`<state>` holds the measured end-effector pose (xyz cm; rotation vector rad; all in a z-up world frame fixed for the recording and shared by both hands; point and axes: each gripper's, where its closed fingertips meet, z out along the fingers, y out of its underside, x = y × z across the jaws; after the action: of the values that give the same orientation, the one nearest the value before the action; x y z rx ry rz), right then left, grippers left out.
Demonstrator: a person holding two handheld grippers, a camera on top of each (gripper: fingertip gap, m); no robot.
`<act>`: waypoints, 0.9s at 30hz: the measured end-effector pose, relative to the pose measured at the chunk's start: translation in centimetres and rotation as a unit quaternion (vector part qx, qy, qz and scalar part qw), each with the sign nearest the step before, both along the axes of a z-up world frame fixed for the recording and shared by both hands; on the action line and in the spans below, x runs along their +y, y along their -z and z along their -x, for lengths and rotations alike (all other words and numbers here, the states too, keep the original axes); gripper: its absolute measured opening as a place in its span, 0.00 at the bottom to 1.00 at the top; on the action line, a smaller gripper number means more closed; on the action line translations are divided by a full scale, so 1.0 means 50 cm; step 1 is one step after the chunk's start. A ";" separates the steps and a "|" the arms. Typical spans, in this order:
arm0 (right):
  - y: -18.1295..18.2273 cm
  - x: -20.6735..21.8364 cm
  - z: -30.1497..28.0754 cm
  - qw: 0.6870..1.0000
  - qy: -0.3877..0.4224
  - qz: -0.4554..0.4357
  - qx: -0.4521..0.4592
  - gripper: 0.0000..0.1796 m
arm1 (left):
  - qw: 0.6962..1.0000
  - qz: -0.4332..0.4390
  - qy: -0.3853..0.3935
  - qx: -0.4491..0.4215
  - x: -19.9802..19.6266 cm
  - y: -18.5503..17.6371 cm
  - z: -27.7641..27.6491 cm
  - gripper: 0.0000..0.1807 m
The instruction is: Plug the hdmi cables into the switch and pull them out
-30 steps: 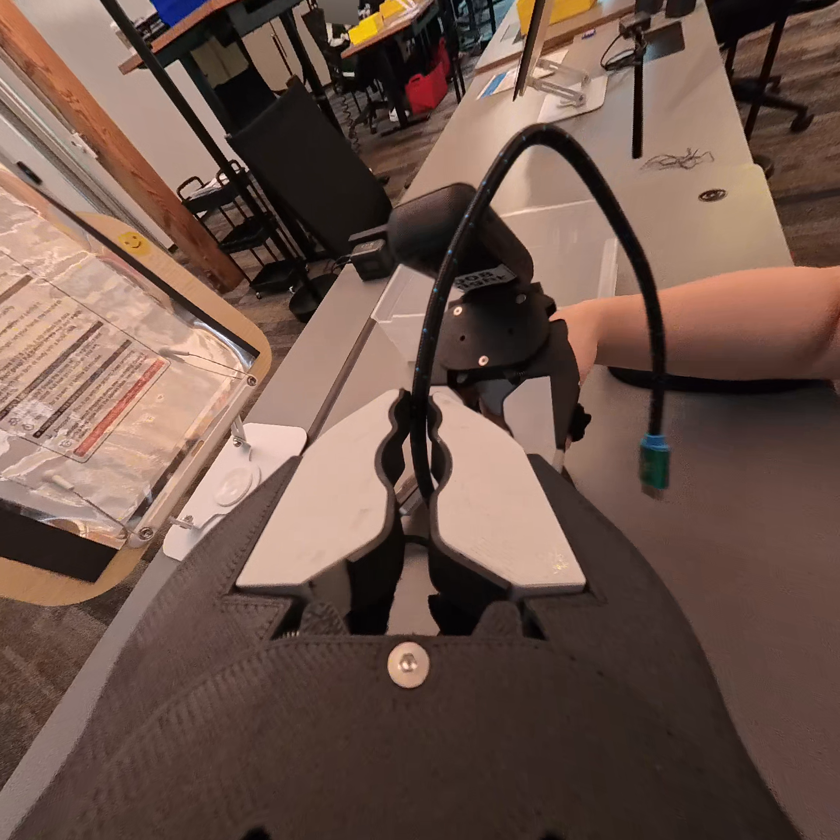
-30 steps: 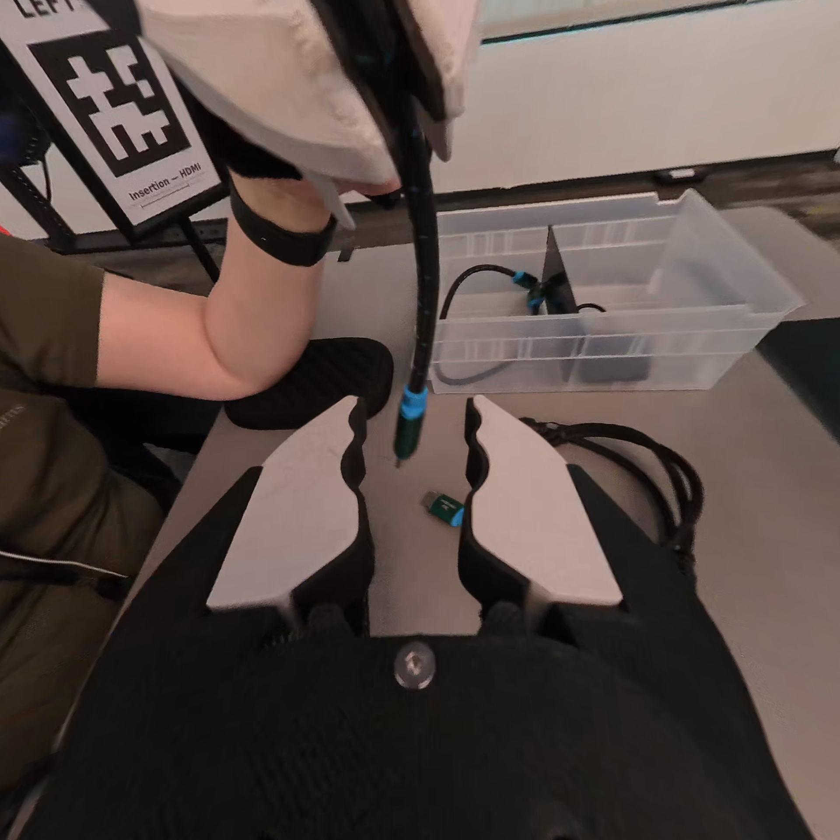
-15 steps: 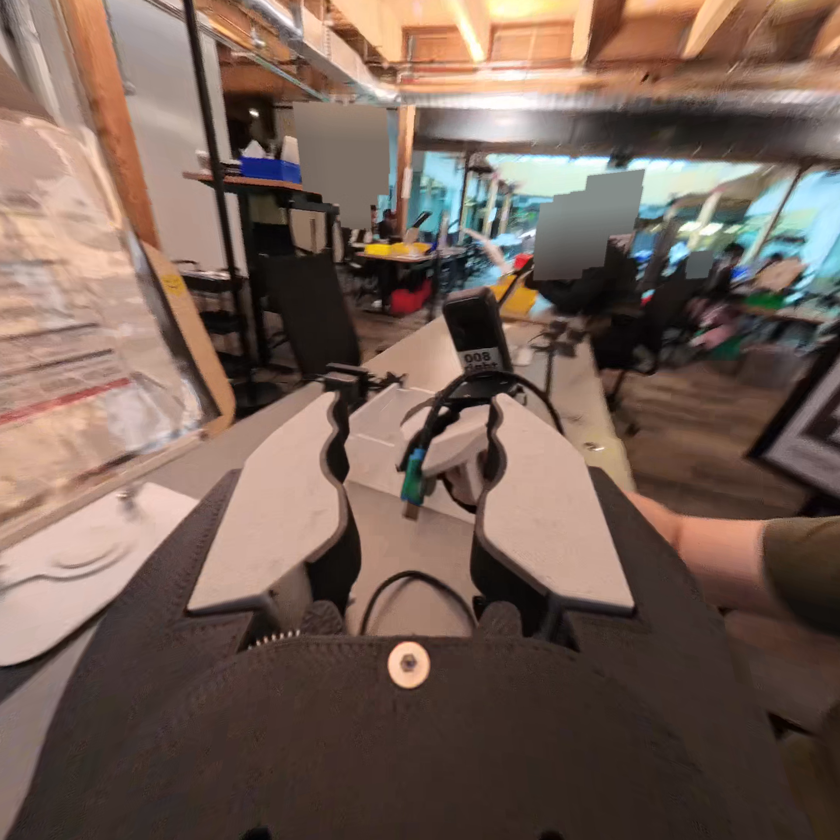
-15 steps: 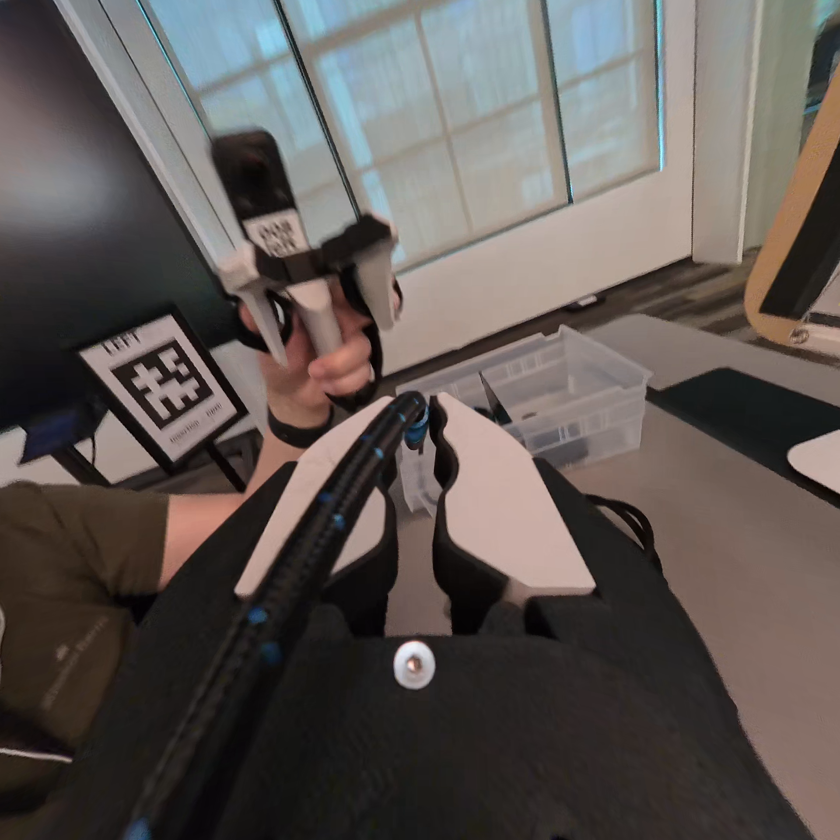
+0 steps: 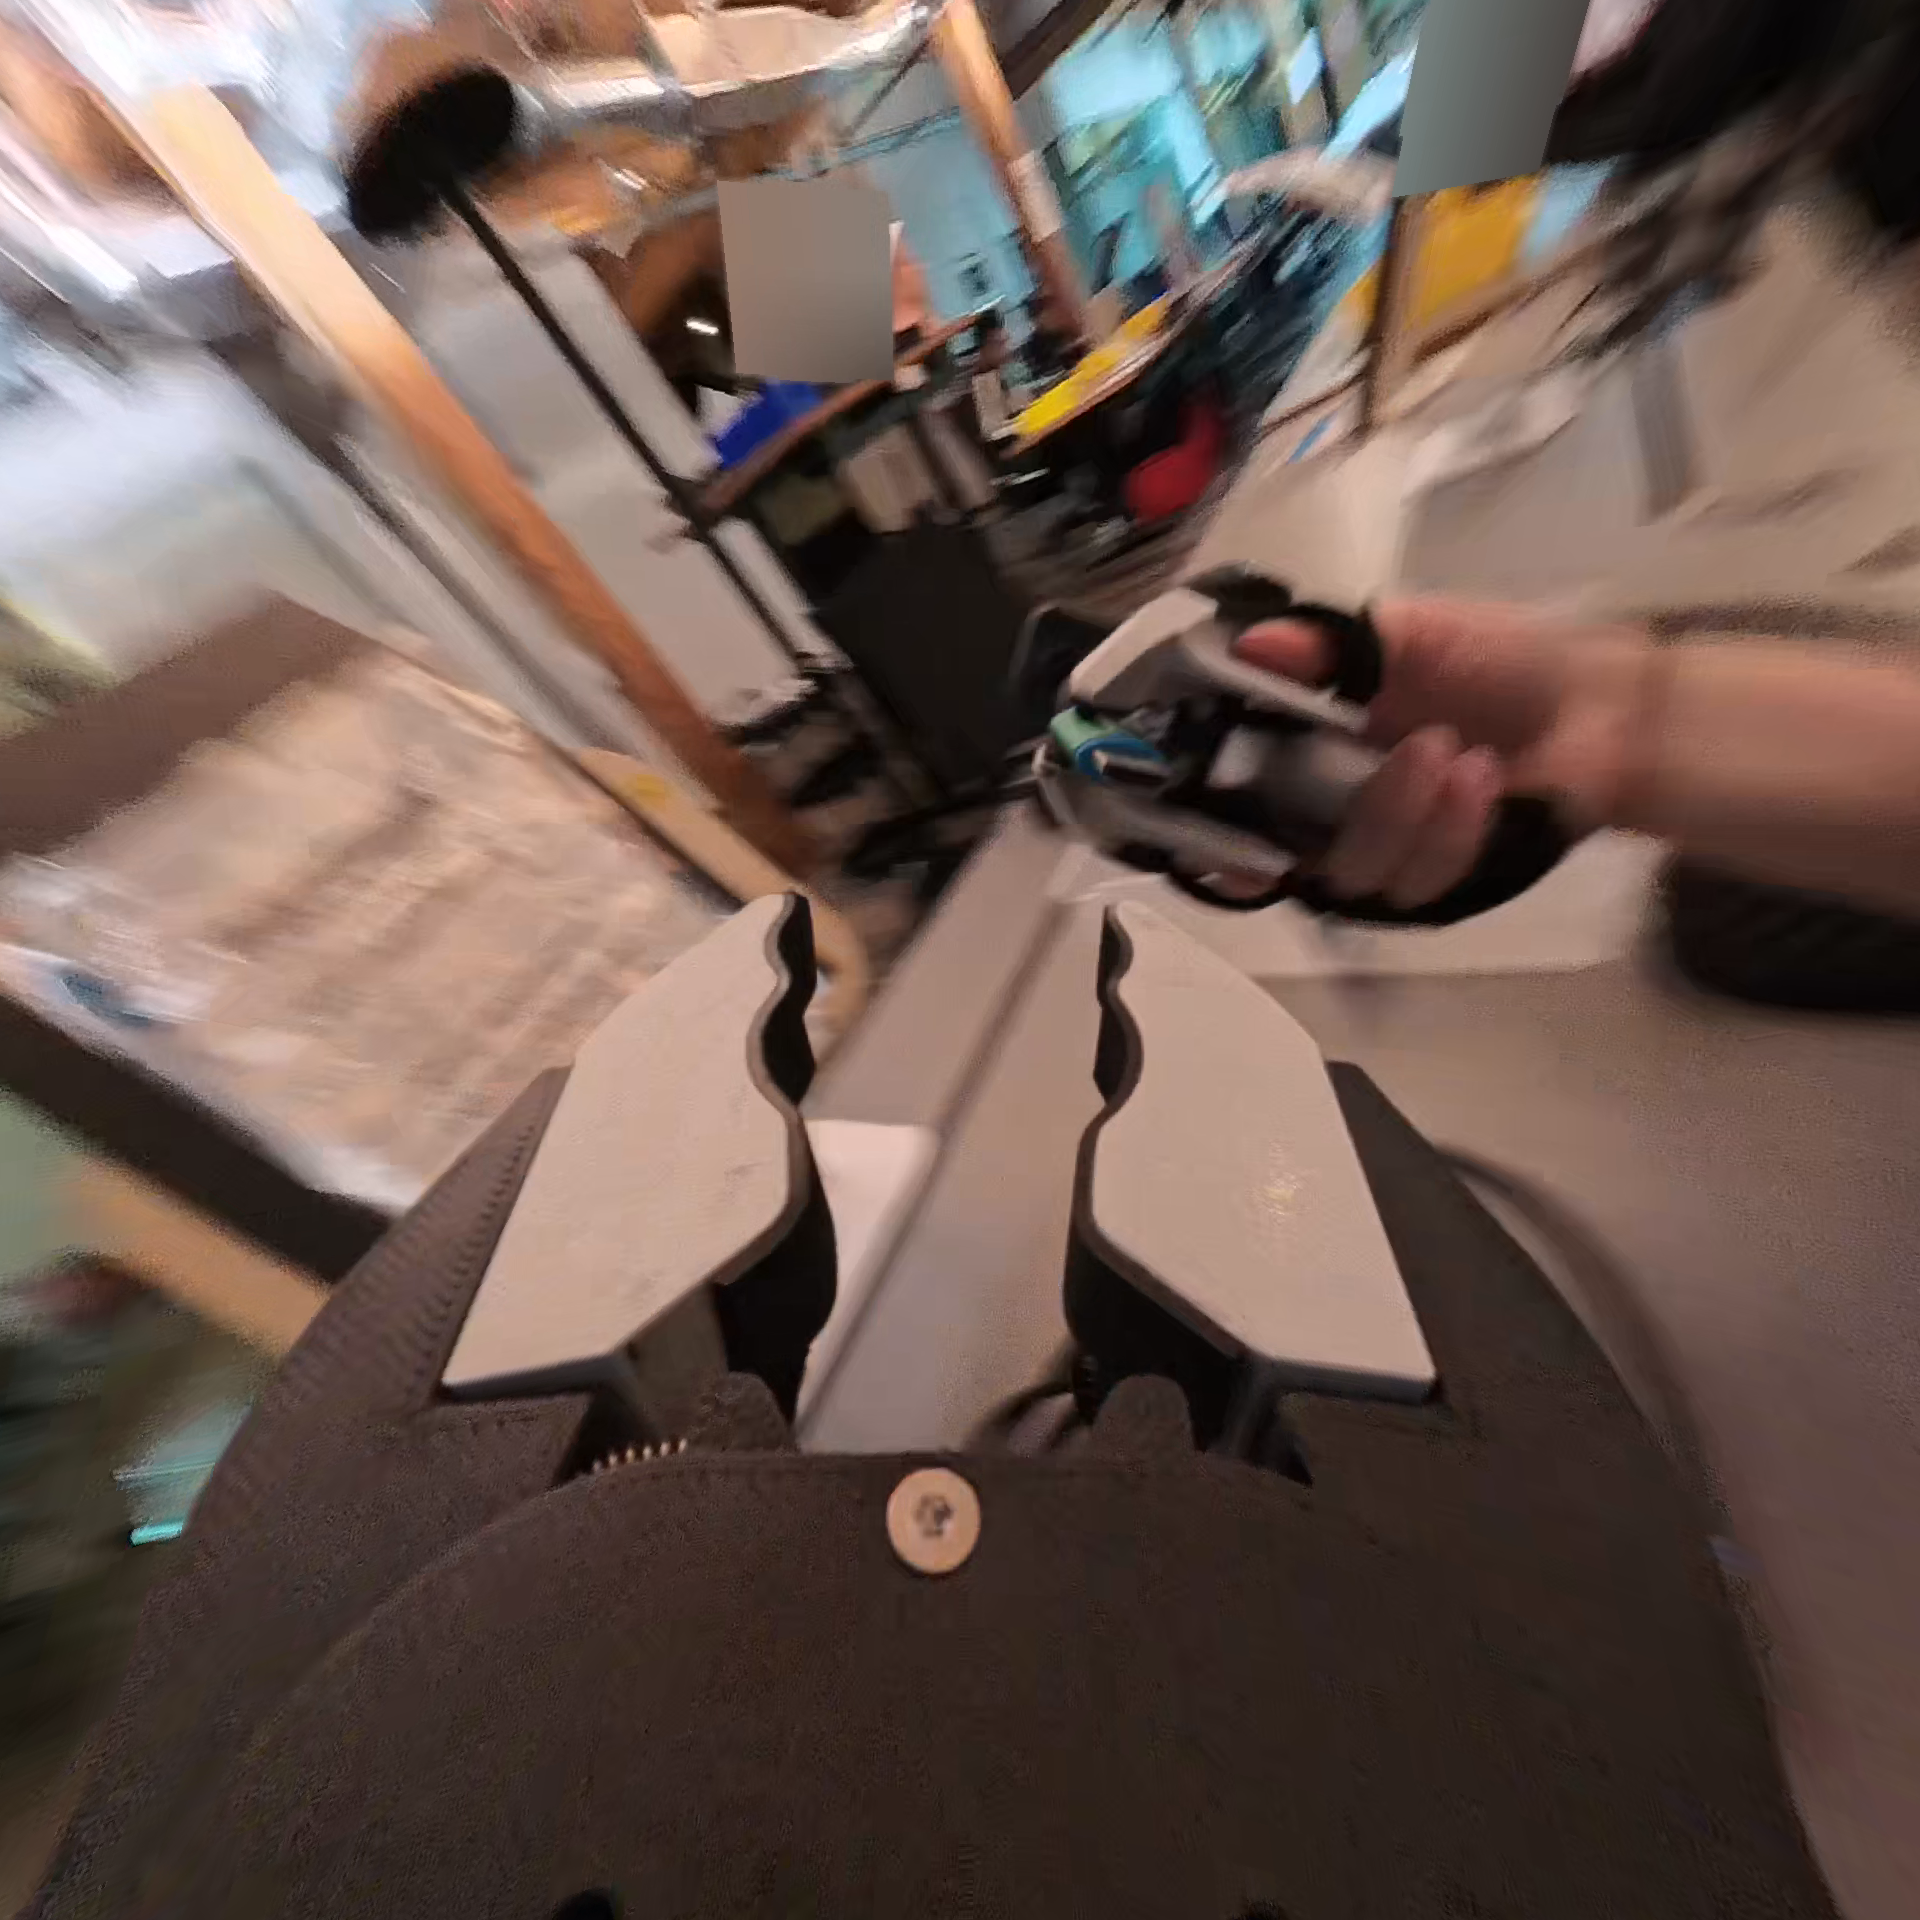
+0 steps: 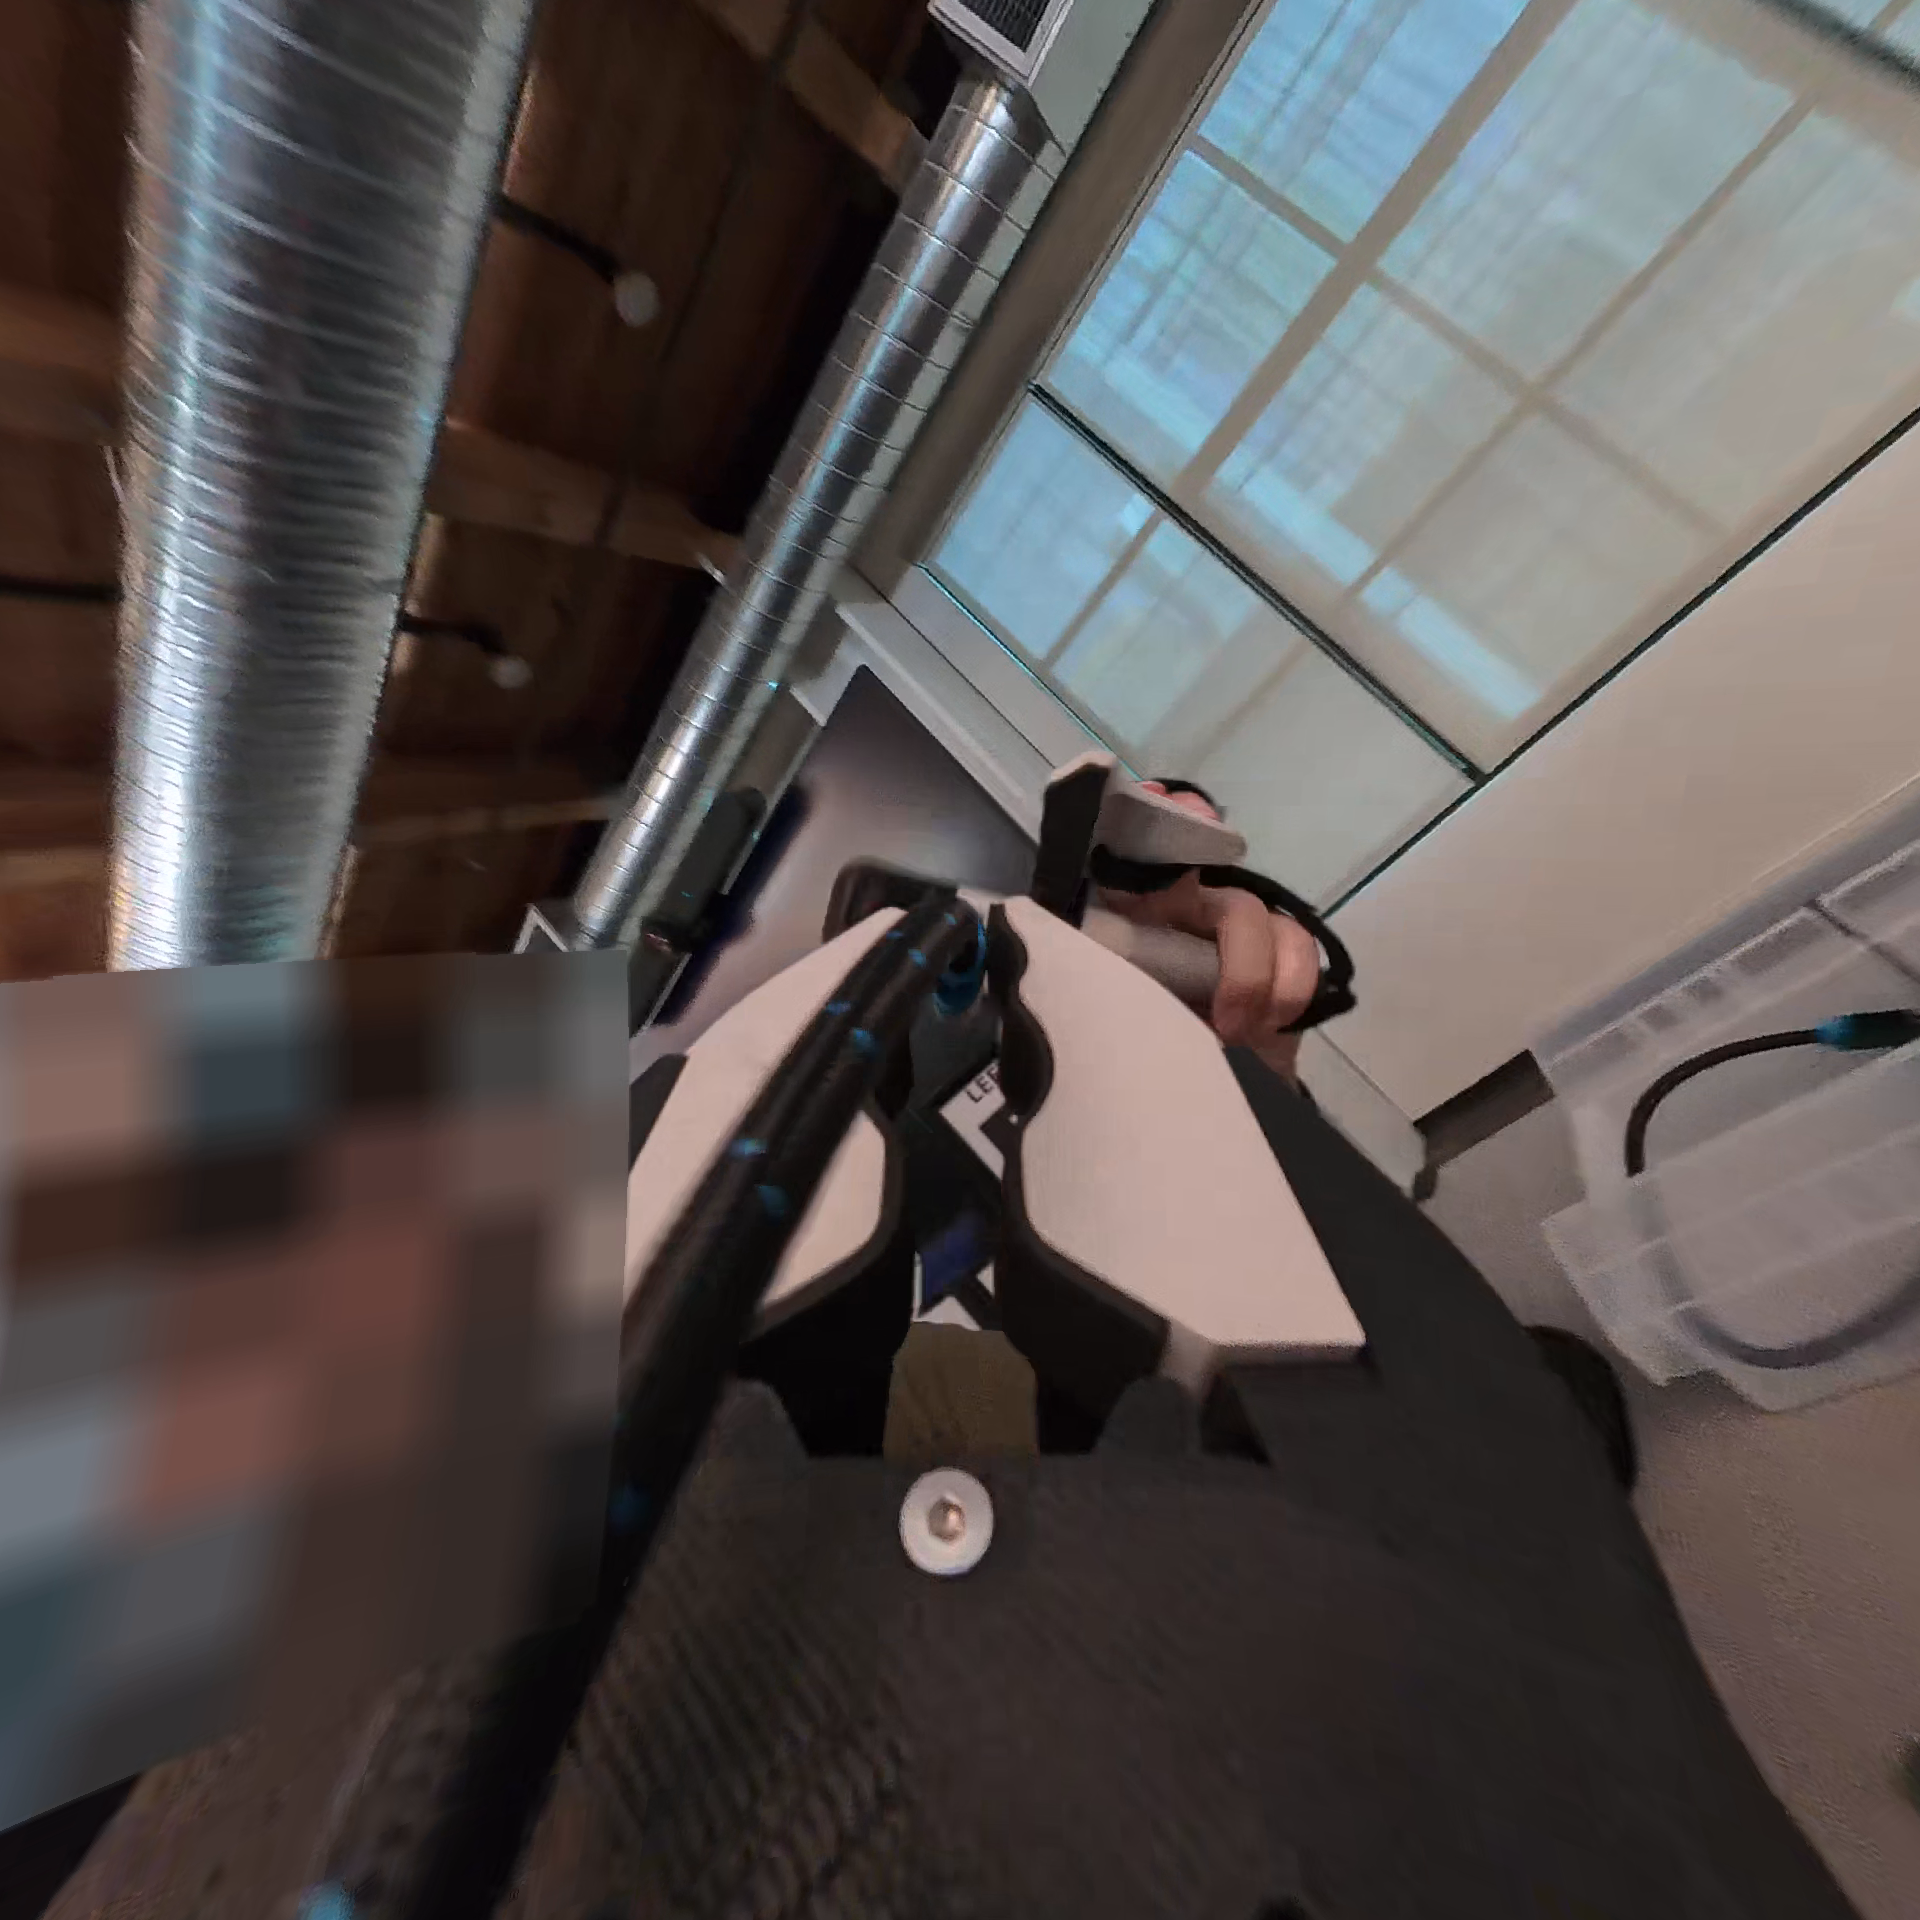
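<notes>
While right tongs grip one cable, another cable fills the bin.

Everything past your left tongs is smeared with blur. The black cable in your right tongs hides its plug tip and runs off the bottom edge. You cannot see the switch.

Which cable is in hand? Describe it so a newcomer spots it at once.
Below the big window, find the right gripper, jaws shut. The HDMI cable pinched there runs back over its left finger toward the camera. It is black braid flecked blue, and unlike the other cable lying in the clear bin, it is held in the air.
</notes>
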<state>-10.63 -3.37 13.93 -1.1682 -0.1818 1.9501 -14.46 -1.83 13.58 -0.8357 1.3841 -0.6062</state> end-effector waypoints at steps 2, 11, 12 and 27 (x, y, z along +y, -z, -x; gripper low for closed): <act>0.014 0.011 0.008 1.000 -0.005 0.024 0.000 0.08 | 0.982 -0.168 -0.088 0.002 0.009 0.004 0.000 0.23; 0.057 0.038 0.028 0.996 -0.010 0.087 -0.009 0.08 | 0.949 -0.292 -0.104 0.047 -0.006 0.064 -0.046 0.23; 0.058 0.038 0.031 0.996 -0.010 0.088 -0.010 0.08 | 0.949 -0.292 -0.105 0.051 -0.003 0.069 -0.050 0.22; 0.078 0.047 0.039 0.994 -0.020 0.105 -0.014 0.09 | 0.946 -0.296 -0.117 0.057 0.000 0.086 -0.073 0.10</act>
<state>-12.57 -1.00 10.01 -1.3366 -0.0147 2.0250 -10.80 -1.83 9.29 -0.5348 1.4361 0.0559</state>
